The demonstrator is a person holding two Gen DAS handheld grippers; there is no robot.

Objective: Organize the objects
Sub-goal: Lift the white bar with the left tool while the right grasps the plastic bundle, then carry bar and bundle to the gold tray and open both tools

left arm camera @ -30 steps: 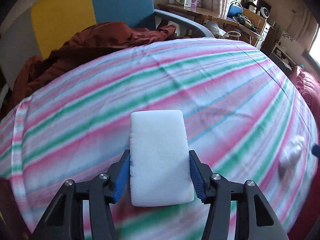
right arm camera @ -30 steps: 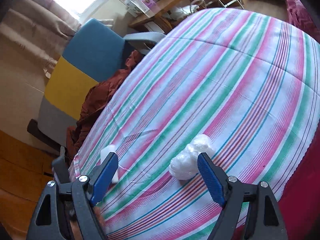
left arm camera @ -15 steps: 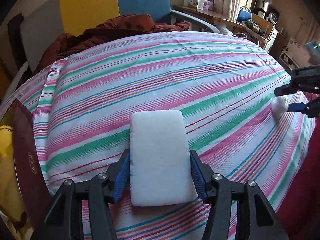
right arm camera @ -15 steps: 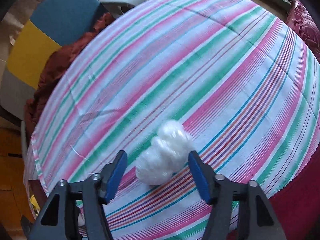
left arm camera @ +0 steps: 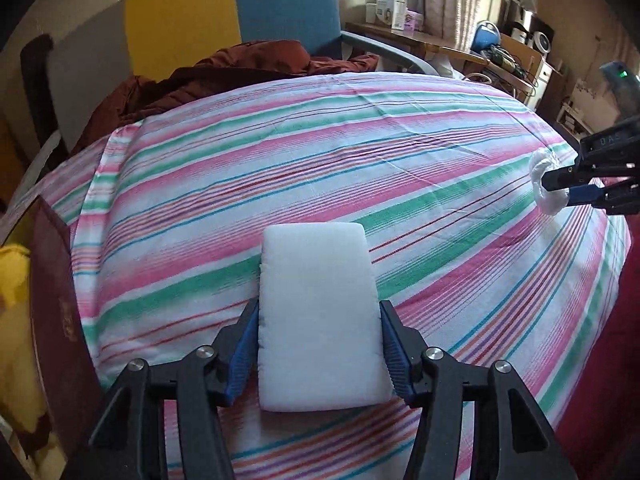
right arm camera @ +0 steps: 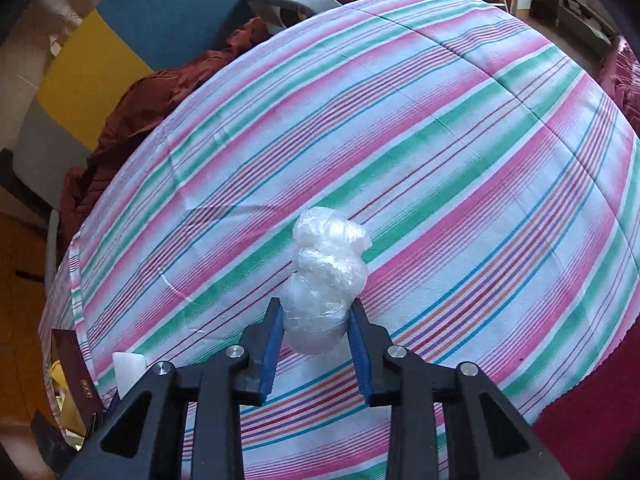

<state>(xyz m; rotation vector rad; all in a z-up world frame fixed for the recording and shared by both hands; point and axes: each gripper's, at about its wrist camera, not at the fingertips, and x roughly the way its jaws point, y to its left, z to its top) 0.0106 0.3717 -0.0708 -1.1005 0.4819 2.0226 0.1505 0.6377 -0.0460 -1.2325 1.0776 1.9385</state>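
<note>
A second ago the right hand-held gripper [right arm camera: 314,330] stood wide above the crumpled plastic wad [right arm camera: 326,276]; now its jaws are closing and the pads pinch it, so a lift seems ready. The translucent wad is probably still touching the striped bedcover [right arm camera: 440,140]. The white foam block [left arm camera: 318,316] is held by the left hand-held gripper [left arm camera: 318,354].

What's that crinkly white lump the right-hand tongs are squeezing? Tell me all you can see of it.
The white lump looks like a wad of thin, clear-white plastic film, bunched into a knobbly shape. Its surface is wrinkled and slightly glossy. Its lower part sits between the blue pads of the right tongs, whose jaws are closing on it from both sides, while the upper part bulges out past the fingertips. Below it lies the striped cloth; whether it rests on the cloth cannot be told. The left view shows it near the cloth's far right edge.
</note>
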